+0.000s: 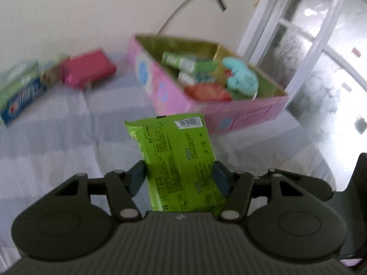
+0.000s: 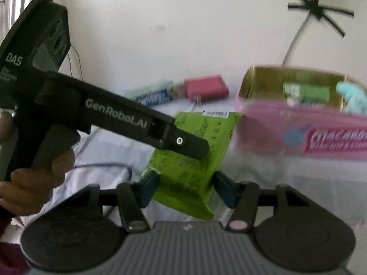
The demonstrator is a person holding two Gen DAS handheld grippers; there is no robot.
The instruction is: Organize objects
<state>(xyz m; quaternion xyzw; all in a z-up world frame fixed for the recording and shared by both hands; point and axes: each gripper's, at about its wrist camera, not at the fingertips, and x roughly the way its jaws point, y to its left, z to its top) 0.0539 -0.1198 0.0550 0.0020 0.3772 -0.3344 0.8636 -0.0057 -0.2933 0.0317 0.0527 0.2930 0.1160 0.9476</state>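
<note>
A plain cream wall (image 2: 160, 45) is seen behind. Bright daylight is let in through a white-framed window (image 1: 305, 45). A black spoked stand (image 2: 318, 9) is seen against the wall.

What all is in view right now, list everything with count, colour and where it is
green pack: one, lime green with a barcode, held up above the sheet between both grippers
pink box: one, pink outside, gold inside, open, on the sheet at back right
green tubes: two or so, green, inside the box
teal toy: one, light teal, inside the box at its right end
red item: one, red-orange, blurred, inside the box near its front
magenta packet: one, on the sheet left of the box
toothpaste box: one, blue and green, far left on the sheet
sheet: one, pale lilac
left gripper: black, shut on the pack
right gripper: black, shut on the pack
hand: one, on the left gripper's handle
</note>
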